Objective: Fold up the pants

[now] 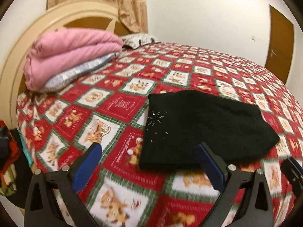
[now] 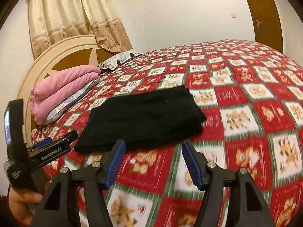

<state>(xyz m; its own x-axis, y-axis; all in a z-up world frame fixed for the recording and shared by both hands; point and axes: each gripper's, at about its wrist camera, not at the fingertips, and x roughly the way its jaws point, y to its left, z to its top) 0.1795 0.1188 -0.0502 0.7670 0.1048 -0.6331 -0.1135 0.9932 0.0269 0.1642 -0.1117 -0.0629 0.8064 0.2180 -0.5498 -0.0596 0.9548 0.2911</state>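
Note:
Black pants (image 1: 204,128) lie folded into a compact rectangle on the red, green and white patterned bedspread (image 1: 117,104); they also show in the right wrist view (image 2: 144,117). My left gripper (image 1: 149,145) is open and empty, held just in front of the pants' near left edge. My right gripper (image 2: 153,143) is open and empty, just short of the pants' near edge. The left gripper's body (image 2: 47,151) shows at the left of the right wrist view, held in a hand.
A folded pink blanket (image 1: 72,54) on a grey one sits at the bed's head by the cream headboard (image 1: 17,56). A patterned pillow (image 1: 140,39), a curtain (image 2: 75,15) and a brown door (image 1: 280,37) stand behind. Clothes (image 1: 7,147) lie left of the bed.

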